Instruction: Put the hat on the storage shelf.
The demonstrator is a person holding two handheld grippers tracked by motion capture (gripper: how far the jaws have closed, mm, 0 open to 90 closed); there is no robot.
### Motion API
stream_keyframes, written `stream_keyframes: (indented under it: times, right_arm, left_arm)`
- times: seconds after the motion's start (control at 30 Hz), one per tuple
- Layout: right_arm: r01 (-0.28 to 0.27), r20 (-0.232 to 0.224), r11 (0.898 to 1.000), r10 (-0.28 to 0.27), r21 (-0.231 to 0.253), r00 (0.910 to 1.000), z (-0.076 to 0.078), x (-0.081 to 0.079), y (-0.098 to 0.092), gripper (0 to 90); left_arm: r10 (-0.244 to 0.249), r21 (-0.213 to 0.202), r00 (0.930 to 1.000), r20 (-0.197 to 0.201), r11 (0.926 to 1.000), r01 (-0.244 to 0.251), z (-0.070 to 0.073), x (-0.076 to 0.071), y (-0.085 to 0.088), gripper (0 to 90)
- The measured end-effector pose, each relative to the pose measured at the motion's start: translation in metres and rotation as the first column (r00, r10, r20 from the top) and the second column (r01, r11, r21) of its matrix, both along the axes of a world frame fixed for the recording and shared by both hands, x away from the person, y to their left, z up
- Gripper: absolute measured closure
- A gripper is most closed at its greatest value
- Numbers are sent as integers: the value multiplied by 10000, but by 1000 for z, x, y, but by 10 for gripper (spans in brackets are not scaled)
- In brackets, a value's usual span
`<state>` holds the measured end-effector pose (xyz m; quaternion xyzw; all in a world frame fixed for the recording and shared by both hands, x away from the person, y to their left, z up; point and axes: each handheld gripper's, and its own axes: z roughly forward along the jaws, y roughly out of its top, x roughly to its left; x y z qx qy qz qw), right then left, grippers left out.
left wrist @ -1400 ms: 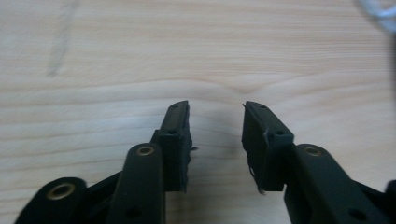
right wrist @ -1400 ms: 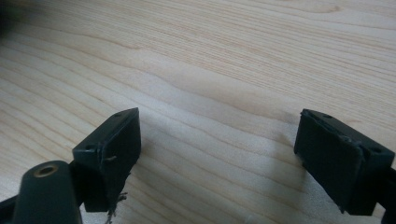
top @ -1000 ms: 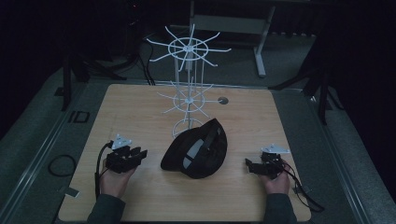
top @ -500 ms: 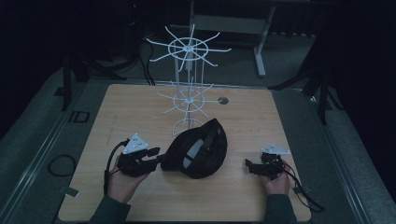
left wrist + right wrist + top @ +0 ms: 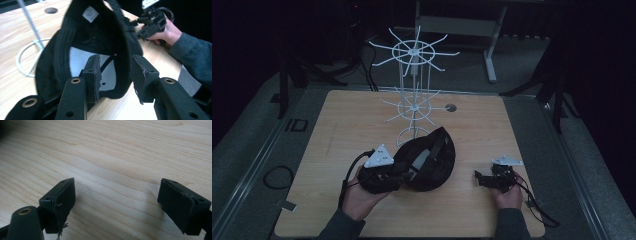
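Left tongs (image 5: pixel 115 75) are apart, with the rim of the black cap (image 5: pixel 429 160) between them. Right tongs (image 5: pixel 125 205) are wide apart over the bare wood surface (image 5: pixel 362 120). That cap lies beside the white rack (image 5: pixel 414 100).

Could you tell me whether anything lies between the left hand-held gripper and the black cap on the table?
Nothing visible does. The left hand-held gripper is open right at the black cap, its jaws straddling the cap's near edge, with no other object between them.
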<state>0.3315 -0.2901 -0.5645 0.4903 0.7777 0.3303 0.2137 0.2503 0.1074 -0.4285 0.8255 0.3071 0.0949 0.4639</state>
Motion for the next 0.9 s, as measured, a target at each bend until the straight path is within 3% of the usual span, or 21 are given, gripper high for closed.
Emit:
stream_keyframes:
  times: [0.33, 0.5, 0.7, 0.9]
  right_arm:
    - [-2, 1, 10000, 2, -2, 10000, 0, 0, 0, 144]
    - [-1, 1, 10000, 1, -1, 10000, 0, 0, 0, 144]
    - [-2, 0, 10000, 2, -5, 10000, 0, 0, 0, 144]
    - [1, 5, 10000, -1, 0, 10000, 0, 0, 0, 144]
  left_arm:
    - [-559, 423, 9980, -286, 9975, 571, -10, 9, -33, 568]
    - [-779, 1023, 9960, -442, 9914, 821, -18, 16, -49, 570]
    - [-949, 996, 9954, -115, 9904, 955, -12, 20, -57, 819]
    - [-1288, 895, 9914, 222, 9879, 1263, -1, 25, -61, 850]
